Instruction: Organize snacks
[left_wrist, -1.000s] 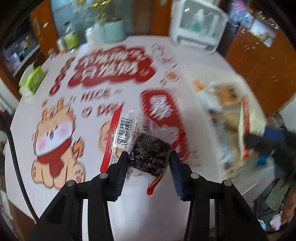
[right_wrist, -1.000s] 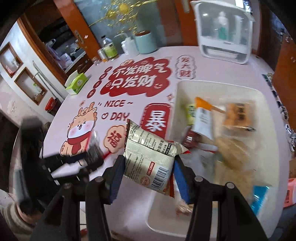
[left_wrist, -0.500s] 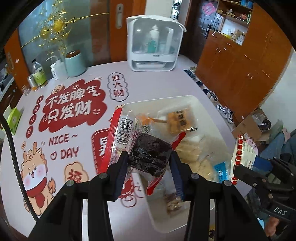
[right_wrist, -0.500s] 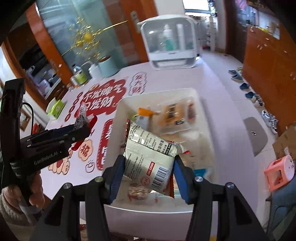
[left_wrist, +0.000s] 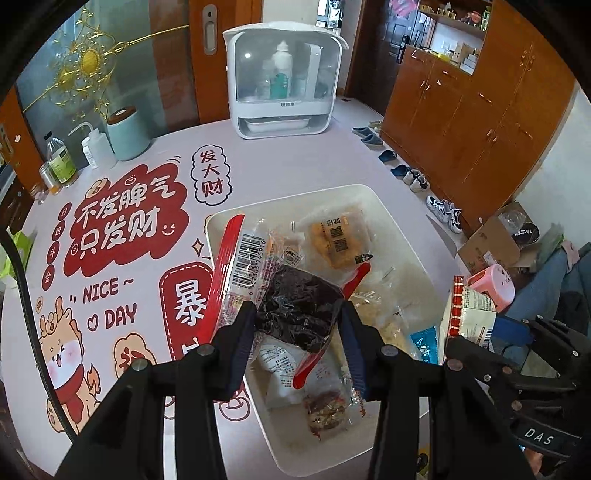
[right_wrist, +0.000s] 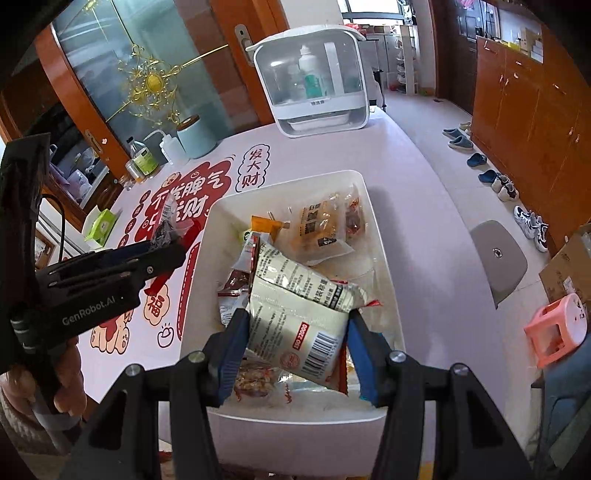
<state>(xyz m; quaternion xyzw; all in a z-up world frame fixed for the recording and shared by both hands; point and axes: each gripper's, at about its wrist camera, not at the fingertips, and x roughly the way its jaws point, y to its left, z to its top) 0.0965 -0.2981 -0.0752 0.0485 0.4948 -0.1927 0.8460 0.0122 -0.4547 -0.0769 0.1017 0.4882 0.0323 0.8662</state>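
Left gripper (left_wrist: 298, 325) is clamped on the dark snack pack (left_wrist: 299, 312), pads squeezing the dark block inside its clear, red-edged wrapper. Judging by the crinkled film: light, soft-ish core, slippery wrap; gripping the solid block rather than the loose film looks like the safer hold.

Right gripper (right_wrist: 295, 334) is clenched across the white snack bag (right_wrist: 295, 308) at its lower half near the barcode. The bag looks puffy and light, likely crushable, so go easy on squeeze.

Both grippers pitch steeply down, side by side over the near end of the white bin (right_wrist: 388, 258). A hand (right_wrist: 62, 384) holds the left tool's grip.

The bin sits on the pink printed table (left_wrist: 147, 177) and already holds several packs, including an orange one (left_wrist: 338, 238) toward its far end.
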